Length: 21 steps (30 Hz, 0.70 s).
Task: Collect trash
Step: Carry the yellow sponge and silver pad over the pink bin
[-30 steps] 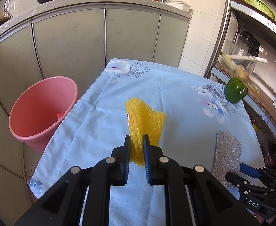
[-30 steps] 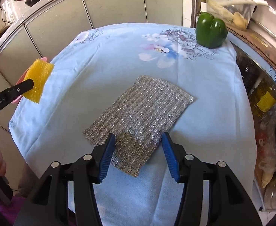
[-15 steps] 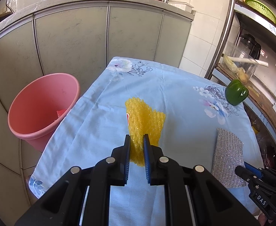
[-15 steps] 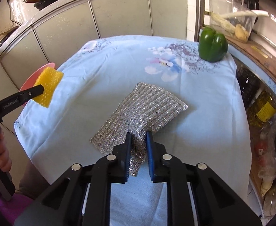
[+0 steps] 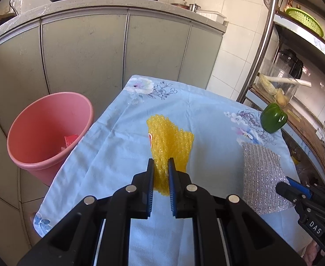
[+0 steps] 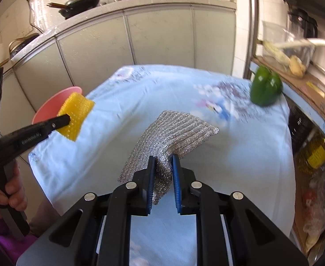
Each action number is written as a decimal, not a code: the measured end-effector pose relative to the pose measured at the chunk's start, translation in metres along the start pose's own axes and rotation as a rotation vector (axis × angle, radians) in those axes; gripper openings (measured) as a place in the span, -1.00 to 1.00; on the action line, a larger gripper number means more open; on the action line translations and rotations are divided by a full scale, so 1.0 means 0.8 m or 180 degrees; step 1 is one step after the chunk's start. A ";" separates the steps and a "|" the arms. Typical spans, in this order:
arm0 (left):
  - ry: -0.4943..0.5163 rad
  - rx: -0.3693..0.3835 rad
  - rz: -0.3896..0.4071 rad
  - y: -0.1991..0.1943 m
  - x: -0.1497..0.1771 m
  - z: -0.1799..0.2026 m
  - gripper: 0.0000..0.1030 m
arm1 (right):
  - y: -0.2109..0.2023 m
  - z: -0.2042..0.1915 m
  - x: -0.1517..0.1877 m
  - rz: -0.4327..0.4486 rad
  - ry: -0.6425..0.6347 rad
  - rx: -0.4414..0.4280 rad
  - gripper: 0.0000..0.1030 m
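Left wrist view: left gripper [image 5: 160, 166] clamps the yellow mesh scrubber [image 5: 170, 145] right of the pink bucket [image 5: 49, 130]; right gripper [image 6: 163, 164], marked "DAS", pinches the silver scouring cloth [image 6: 173, 137] farther right.

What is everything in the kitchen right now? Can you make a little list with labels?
left hand-held gripper: shut on yellow mesh scrubber
right hand-held gripper: shut on silver metallic scouring cloth
pink plastic bucket: beside table, red scrap inside
green bell pepper: on blue floral tablecloth
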<state>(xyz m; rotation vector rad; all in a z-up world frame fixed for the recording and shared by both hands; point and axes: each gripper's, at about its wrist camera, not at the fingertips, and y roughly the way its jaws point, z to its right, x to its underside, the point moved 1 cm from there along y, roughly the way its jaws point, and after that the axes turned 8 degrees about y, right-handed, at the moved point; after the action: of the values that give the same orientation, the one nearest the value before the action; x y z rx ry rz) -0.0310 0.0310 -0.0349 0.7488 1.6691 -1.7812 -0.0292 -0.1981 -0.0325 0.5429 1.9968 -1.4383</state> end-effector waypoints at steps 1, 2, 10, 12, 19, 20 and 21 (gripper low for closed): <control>-0.0017 0.0004 0.0030 -0.001 -0.001 -0.002 -0.78 | 0.001 -0.005 -0.005 0.0028 -0.0029 -0.0035 -0.70; -0.0030 -0.0003 0.0051 -0.002 -0.003 -0.004 -0.79 | 0.003 -0.012 -0.013 0.0062 -0.0071 -0.0081 -0.70; -0.0159 -0.0225 0.0197 -0.007 -0.014 -0.038 -0.79 | 0.022 -0.070 -0.061 0.0257 -0.0398 -0.0429 -0.70; -0.0205 -0.0323 0.0249 -0.009 -0.019 -0.054 -0.79 | 0.030 -0.093 -0.076 0.0317 -0.0522 -0.0532 -0.70; -0.0491 -0.0761 0.0359 -0.019 -0.039 -0.136 -0.79 | 0.063 -0.167 -0.120 0.0399 -0.0759 -0.0881 -0.70; -0.0516 -0.0808 0.0360 -0.020 -0.041 -0.145 -0.79 | 0.071 -0.179 -0.125 0.0392 -0.0795 -0.0930 -0.70; -0.0542 -0.0887 0.0356 -0.019 -0.043 -0.158 -0.79 | 0.077 -0.189 -0.129 0.0387 -0.0822 -0.0970 -0.70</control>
<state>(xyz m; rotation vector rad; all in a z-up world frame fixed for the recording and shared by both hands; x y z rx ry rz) -0.0177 0.1591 -0.0070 0.5390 1.6802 -1.4540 0.0494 -0.0325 0.0289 0.3206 1.8923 -1.0470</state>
